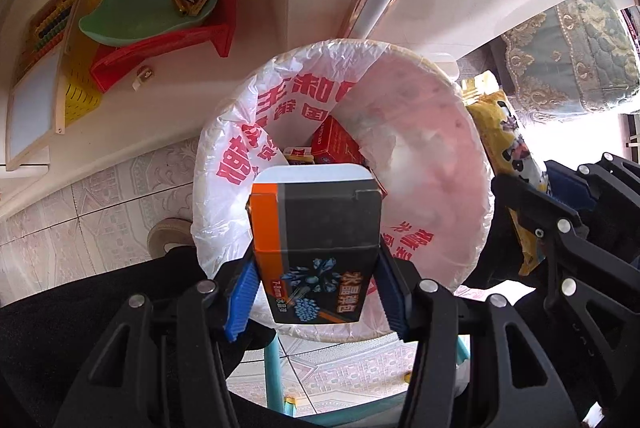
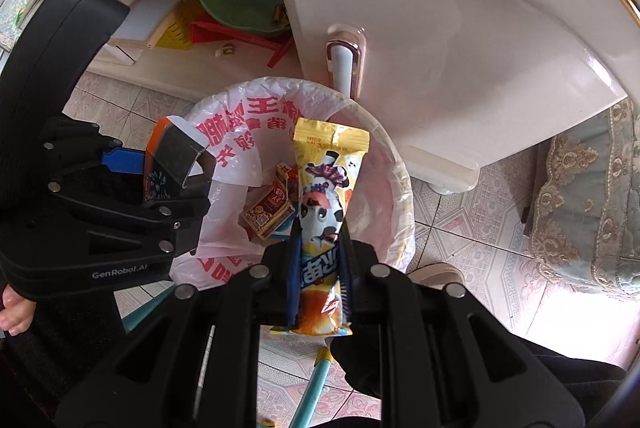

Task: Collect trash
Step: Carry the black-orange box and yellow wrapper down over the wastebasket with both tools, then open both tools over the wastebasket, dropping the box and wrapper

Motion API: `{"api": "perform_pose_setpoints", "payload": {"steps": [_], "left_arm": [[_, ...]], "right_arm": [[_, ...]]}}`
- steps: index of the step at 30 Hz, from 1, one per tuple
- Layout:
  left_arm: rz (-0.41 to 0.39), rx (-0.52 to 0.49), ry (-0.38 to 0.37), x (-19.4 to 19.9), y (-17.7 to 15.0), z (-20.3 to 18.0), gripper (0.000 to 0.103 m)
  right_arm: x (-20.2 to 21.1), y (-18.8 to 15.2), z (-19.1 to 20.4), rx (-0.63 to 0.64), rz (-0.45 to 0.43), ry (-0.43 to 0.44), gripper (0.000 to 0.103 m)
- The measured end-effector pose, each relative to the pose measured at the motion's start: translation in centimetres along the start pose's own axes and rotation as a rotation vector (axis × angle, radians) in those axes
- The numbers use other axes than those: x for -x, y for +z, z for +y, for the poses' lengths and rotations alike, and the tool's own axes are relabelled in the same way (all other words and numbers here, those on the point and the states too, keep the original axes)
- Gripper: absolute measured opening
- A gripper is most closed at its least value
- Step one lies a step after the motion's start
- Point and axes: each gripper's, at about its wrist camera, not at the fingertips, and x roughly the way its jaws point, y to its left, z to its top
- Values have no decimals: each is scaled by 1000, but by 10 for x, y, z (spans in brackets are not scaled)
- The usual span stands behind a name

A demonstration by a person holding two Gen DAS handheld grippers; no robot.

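A black and orange box [image 1: 316,228] hangs upright over the bin [image 1: 472,164], which is lined with a white, red-printed bag. A yellow wrapper [image 2: 324,204] hangs above it too. Small cartons [image 2: 268,212] lie inside.

Black-and-orange box [image 1: 316,248]: "7-8mm", beside Chinese characters
Left gripper [image 2: 176,188] body: "GenRobot.AI"
Bin liner [image 1: 240,132]: red Chinese characters

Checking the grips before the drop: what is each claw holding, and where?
Left claw clamps the black-and-orange box by its lower sides. Right claw pinches the yellow snack wrapper across its lower half.
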Motion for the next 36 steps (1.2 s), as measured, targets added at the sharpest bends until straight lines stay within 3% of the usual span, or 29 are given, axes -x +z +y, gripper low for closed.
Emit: {"api": "perform_pose_setpoints", "payload": {"steps": [16, 29, 33, 36], "left_arm": [[91, 19, 10, -50, 13, 5, 52], [116, 43, 4, -58, 16, 9, 52], [138, 34, 43, -61, 16, 7, 66], [134, 31, 68, -61, 15, 8, 69]], "right_arm": [[-56, 4, -2, 3, 110, 17, 17], [-67, 1, 3, 3, 144, 47, 17], [-66, 0, 2, 6, 139, 30, 28], [-65, 1, -2, -15, 138, 32, 35]]}}
